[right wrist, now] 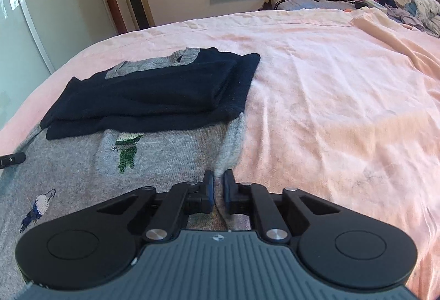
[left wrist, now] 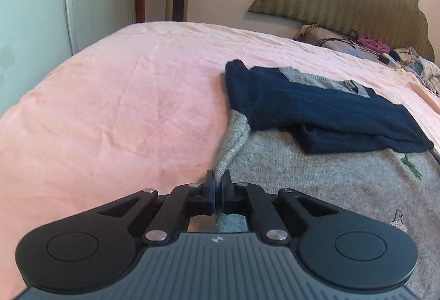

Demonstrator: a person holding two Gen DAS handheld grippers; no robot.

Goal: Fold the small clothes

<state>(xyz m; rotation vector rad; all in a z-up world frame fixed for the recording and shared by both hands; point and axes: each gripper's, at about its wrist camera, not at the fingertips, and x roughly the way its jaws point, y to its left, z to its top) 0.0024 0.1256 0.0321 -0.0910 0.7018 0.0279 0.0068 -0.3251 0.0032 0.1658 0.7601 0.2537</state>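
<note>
Pinching opposite side edges of grey knit sweater [left wrist: 316, 176], left gripper [left wrist: 219, 184] and right gripper [right wrist: 218, 184] jaws nearly closed; navy sleeves [right wrist: 154, 96] apparently folded across, pink bed [right wrist: 330, 96] beneath.

Fuzzy knit sweater [right wrist: 170, 168] — matt, soft

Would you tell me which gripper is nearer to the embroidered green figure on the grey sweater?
Right. The right gripper pinches the grey sweater hem just beside the green figure; the left gripper grips the opposite edge, farther away.
</note>
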